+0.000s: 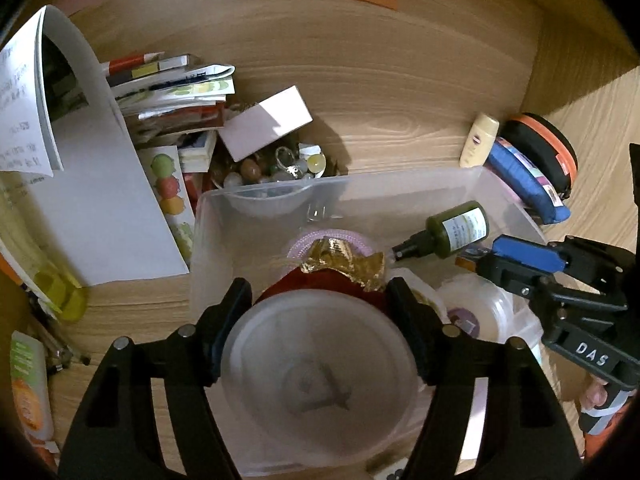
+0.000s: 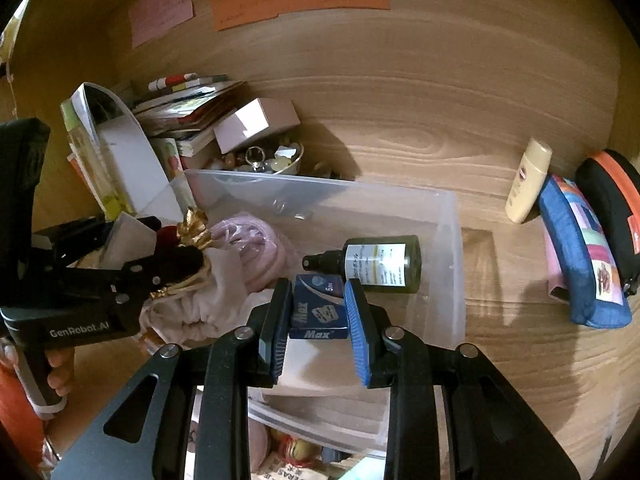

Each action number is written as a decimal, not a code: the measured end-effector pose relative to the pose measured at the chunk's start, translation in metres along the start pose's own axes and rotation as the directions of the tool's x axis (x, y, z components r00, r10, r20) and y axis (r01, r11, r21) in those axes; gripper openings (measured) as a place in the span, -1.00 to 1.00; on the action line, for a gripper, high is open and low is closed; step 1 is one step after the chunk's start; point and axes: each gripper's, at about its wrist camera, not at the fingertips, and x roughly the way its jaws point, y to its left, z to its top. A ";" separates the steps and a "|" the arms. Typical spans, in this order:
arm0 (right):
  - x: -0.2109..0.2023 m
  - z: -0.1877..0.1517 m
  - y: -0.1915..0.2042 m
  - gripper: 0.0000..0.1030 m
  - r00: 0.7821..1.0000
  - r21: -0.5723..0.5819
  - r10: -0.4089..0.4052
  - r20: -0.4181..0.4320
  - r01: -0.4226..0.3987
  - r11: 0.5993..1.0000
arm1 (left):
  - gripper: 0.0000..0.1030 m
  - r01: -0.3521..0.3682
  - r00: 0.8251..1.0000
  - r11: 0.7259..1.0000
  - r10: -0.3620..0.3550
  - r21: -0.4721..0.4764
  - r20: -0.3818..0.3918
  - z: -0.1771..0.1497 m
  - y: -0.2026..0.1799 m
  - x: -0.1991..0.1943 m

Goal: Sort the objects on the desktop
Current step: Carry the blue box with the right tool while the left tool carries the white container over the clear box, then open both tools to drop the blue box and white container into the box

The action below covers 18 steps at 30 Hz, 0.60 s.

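A clear plastic bin sits on the wooden desk. My left gripper is shut on a round frosted white container and holds it over the bin; it also shows in the right wrist view. My right gripper is shut on a small blue "Max" box inside the bin; it appears at the right of the left wrist view. A dark green spray bottle, a pink round item and a red pouch with gold foil lie in the bin.
Behind the bin stand a bowl of trinkets, a pink box and a pile of books and papers. At the right lie a cream tube, a blue pouch and an orange-black case. An orange tube lies at the left.
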 end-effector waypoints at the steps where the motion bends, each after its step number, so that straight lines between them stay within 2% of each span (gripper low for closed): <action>1: 0.001 0.000 0.001 -0.52 1.000 -0.006 -0.008 0.001 0.008 1.000 | 0.35 0.001 1.000 1.000 -0.001 -0.003 0.001 0.000 0.001 -0.001; 3: 0.002 0.001 0.003 -0.50 1.000 -0.015 -0.019 0.003 0.019 1.000 | 0.36 0.006 1.000 1.000 -0.006 -0.005 0.008 -0.001 0.000 -0.006; 7: -0.001 0.000 0.000 -0.21 1.000 0.001 -0.024 0.008 0.024 1.000 | 0.38 0.019 0.999 1.000 -0.019 -0.016 0.026 0.001 0.003 -0.018; 12: -0.009 -0.001 -0.002 -0.15 0.999 0.018 -0.019 0.029 0.018 1.000 | 0.43 0.014 0.999 1.000 -0.013 -0.021 0.045 0.005 0.004 -0.029; 18: -0.029 -0.007 -0.005 0.03 0.997 0.035 -0.007 0.074 0.004 0.999 | 0.45 0.013 0.996 1.000 -0.011 -0.023 0.092 0.005 0.005 -0.053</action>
